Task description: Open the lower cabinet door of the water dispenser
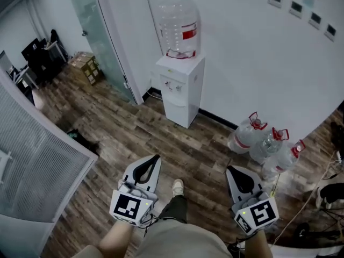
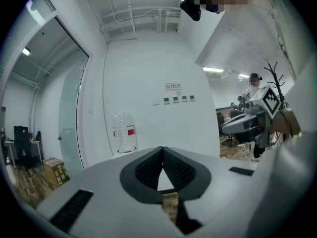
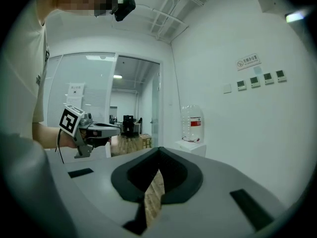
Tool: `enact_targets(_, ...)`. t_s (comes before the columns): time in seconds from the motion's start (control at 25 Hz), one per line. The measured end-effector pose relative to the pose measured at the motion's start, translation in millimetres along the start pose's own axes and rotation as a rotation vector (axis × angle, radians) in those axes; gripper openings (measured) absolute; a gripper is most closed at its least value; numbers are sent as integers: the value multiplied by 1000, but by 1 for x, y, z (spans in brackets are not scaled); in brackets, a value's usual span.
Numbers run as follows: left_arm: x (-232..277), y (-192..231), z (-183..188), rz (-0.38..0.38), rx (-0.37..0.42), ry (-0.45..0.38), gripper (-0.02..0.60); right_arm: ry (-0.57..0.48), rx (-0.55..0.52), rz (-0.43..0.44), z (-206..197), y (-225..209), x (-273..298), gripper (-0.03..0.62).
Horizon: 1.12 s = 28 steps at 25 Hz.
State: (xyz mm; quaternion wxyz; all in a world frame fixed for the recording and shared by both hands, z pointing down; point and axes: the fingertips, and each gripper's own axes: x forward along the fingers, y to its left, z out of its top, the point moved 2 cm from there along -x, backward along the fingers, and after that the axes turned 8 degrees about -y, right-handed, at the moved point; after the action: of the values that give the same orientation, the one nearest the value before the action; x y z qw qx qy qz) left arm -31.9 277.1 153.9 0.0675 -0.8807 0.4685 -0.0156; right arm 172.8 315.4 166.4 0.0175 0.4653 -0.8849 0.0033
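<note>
While both grippers hover well short of it, the white water dispenser point(image 1: 180, 85) stands against the wall across the wood floor point(image 1: 134, 138), with an empty jug point(image 1: 180, 28) on top and its lower cabinet door point(image 1: 176, 110) flush and closed. The left gripper point(image 1: 156, 159) and right gripper point(image 1: 229, 169) each have their jaws pressed together, pinching nothing. Three spare water bottles point(image 1: 263, 144) cluster on the floor to the dispenser's right. A glass door point(image 1: 105, 42) and a cardboard box point(image 1: 86, 67) lie to its left, and a grey mesh partition point(image 1: 43, 155) stands beside the left gripper.
</note>
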Motion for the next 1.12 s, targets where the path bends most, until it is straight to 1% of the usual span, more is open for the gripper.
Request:
enact_targets(0.16, 57, 61, -11, -24, 3, 8, 6, 40, 12, -19, 0, -28, 78, 8)
enact_targets(0.28, 93, 104, -16, -35, -19, 6, 6, 65, 8, -26, 5, -45, 133, 6)
enact_targets(0.4, 124, 143, -21, -40, -38, 18, 6, 70, 0, -34, 13, -61, 179, 6)
enact_targets(0.48, 142, 163, -24, -48, -36, 22, 6, 68, -7, -43, 17, -72, 205, 6)
enact_targets(0.6, 160, 183, -28, -52, -33, 16, 6, 70, -5, -47, 18, -85, 235, 6)
enact_targets(0.8, 180, 204, -40, -32, -48, 27, 6, 86, -8, -24, 18, -100, 273, 8)
enact_targets(1.0, 204, 214, -52, -45, -67, 25, 6, 103, -3, -4, 6, -120, 303, 8)
enact_targets(1.12, 221, 219, -59, -20, -70, 40, 6, 116, 10, 16, -4, -136, 321, 6)
